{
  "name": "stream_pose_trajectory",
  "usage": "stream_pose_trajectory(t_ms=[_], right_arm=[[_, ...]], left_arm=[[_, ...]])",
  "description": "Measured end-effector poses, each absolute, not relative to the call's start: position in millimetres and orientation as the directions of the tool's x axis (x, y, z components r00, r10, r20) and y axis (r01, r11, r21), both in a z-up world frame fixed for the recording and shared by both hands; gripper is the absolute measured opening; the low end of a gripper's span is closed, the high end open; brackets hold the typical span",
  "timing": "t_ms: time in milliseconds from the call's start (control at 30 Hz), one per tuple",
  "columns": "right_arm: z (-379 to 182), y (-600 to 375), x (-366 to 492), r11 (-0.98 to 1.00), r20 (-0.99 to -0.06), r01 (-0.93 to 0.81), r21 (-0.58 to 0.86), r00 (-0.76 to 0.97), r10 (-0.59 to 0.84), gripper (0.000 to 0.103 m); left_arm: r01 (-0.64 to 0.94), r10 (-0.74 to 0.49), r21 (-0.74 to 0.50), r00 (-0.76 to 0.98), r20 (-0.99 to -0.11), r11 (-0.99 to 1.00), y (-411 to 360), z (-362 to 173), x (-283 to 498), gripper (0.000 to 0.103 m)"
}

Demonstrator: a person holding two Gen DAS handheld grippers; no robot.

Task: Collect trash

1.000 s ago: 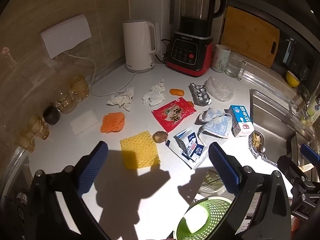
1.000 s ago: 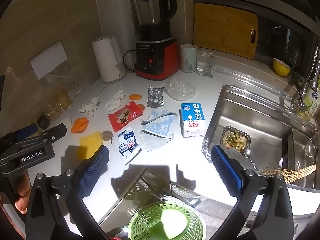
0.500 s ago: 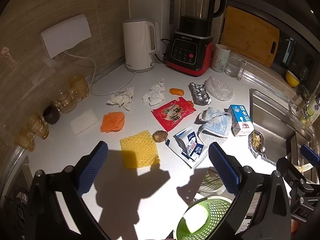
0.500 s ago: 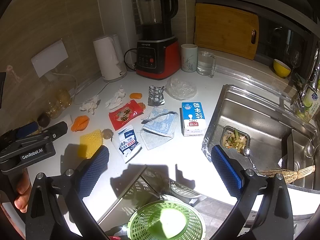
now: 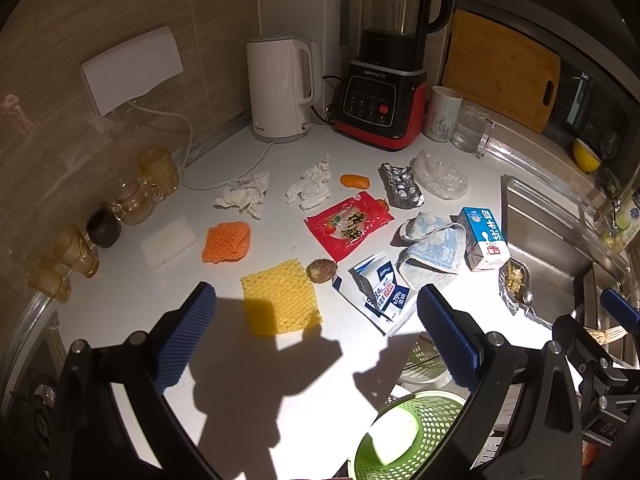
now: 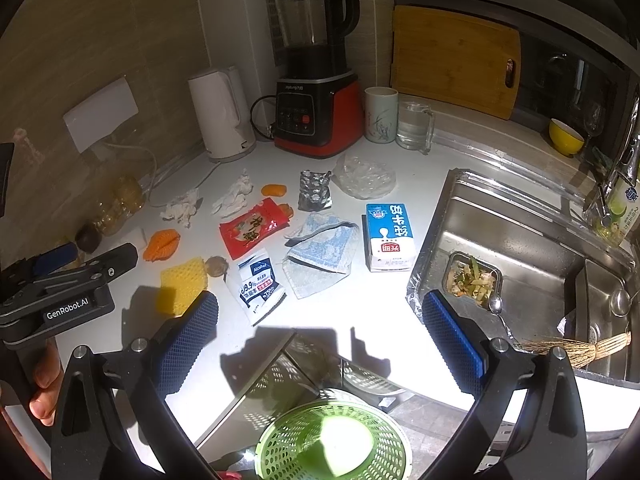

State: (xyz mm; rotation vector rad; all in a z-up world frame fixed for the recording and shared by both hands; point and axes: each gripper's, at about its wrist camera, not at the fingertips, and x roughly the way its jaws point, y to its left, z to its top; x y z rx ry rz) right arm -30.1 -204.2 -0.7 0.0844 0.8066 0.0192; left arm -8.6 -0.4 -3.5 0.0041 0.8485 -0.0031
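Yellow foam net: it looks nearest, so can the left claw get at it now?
Probably yes: the left claw is open, and the yellow foam net lies flat just ahead, nothing on it.

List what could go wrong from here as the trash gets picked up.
1. The milk carton lies close to the sink edge; a nudge could tip it in.
2. The blue cloth lies among the wrappers beside the wipes packet and may be binned by mistake.
3. The green bin sits below the counter edge, so light tissues could miss it when dropped.
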Motion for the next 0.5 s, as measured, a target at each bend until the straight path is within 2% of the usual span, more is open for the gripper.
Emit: stream_pose_trajectory(t_ms=[500], right_arm=[[-4.0,-202.1,-24.4,0.996,-0.725,0.019,0.084,0.688,0.048,0.101]], left_arm=[[0.005,-0.003,0.001,0.656,-0.754,1.000,1.6,-5.9,-4.7,0.096]])
